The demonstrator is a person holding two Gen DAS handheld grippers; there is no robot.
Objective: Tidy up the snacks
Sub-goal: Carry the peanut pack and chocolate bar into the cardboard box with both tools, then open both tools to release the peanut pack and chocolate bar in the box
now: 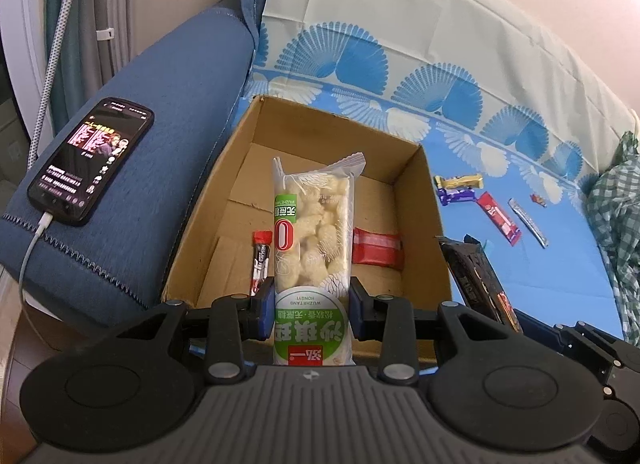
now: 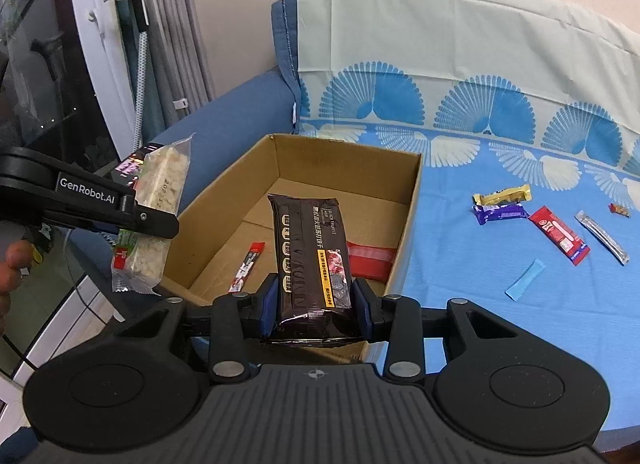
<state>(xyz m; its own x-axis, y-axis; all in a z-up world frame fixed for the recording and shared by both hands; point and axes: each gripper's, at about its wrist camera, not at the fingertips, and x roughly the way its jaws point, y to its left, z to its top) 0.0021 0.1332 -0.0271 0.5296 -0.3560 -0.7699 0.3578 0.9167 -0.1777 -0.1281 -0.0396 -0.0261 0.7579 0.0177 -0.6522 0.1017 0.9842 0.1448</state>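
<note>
Sofa seat, covered by a blue sheet with a fan print: it carries the cardboard box at its left end, against the blue armrest. A phone on a charging cable lies on the armrest.

Cardboard box: open-topped, holding two items on its floor, a red wrapped bar at the right wall and a slim red-and-black stick at the left. Most of the floor is bare.

Step in hand, by judgement: both held packets are being brought over the box for deposit. The next move calls for lowering each packet onto bare floor space clear of the two items already inside, then parting the tongs.

Left tongs: closed partway on a clear packet of pale puffed pieces with a green label, pads pressing its two sides. The packet hangs over the near edge of the box.

Right tongs: closed partway on a dark packet of biscuits, gripped at its lower end, likewise above the near part of the box.

Loose snacks still on the sheet, well right of the box: a yellow bar touching a purple bar, a red bar, a silver stick, a small blue sachet and a tiny red sweet. These remain to be collected.
</note>
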